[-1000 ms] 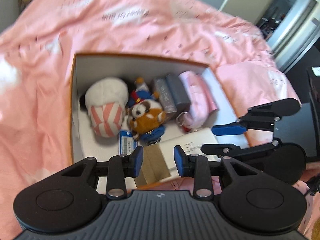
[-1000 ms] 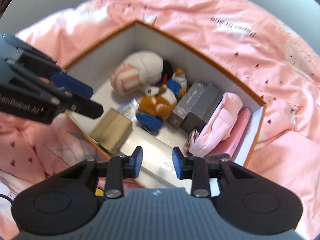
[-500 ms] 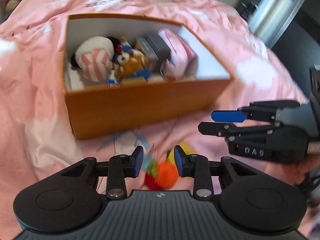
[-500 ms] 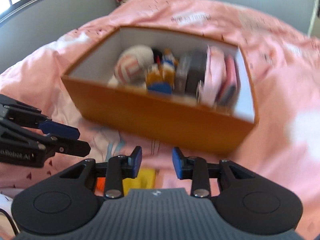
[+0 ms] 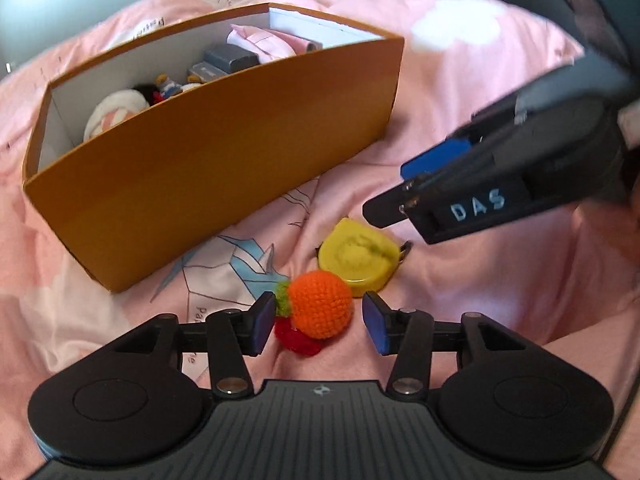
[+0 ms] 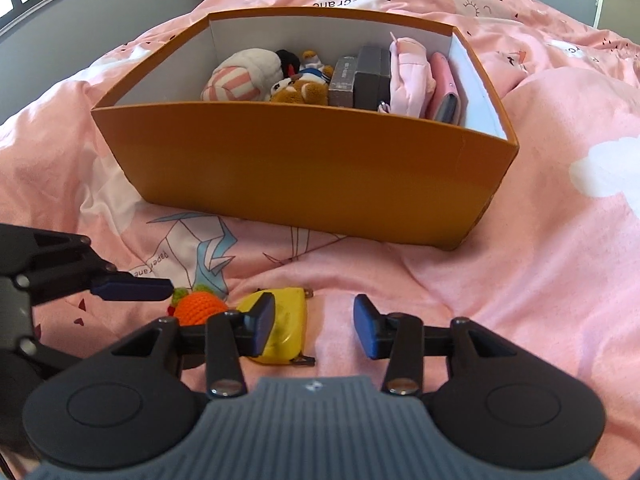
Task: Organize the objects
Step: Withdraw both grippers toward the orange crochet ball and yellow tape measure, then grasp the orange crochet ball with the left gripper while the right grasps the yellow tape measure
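Note:
An orange crocheted ball (image 5: 320, 303) with a green tuft and a red crocheted piece (image 5: 298, 340) under it lies on the pink bedspread. My left gripper (image 5: 318, 328) is low over it, jaws opening, the ball between the pads without being pressed. Beside it lies a yellow tape measure (image 5: 357, 255) (image 6: 282, 326). My right gripper (image 6: 314, 330) hovers just right of the tape measure, jaws opening, with only bedspread between them. The orange box (image 6: 304, 164) stands behind, holding plush toys, grey boxes and pink items.
The pink bedspread (image 6: 540, 240) with a paper-crane print covers the bed all around. The right gripper's body (image 5: 500, 200) reaches in from the right in the left wrist view. A grey wall and a window lie beyond the bed at left.
Both grippers pulled back from over the box and dropped to the bedspread in front of it. Both sets of jaws have widened. The crocheted ball and tape measure came into view.

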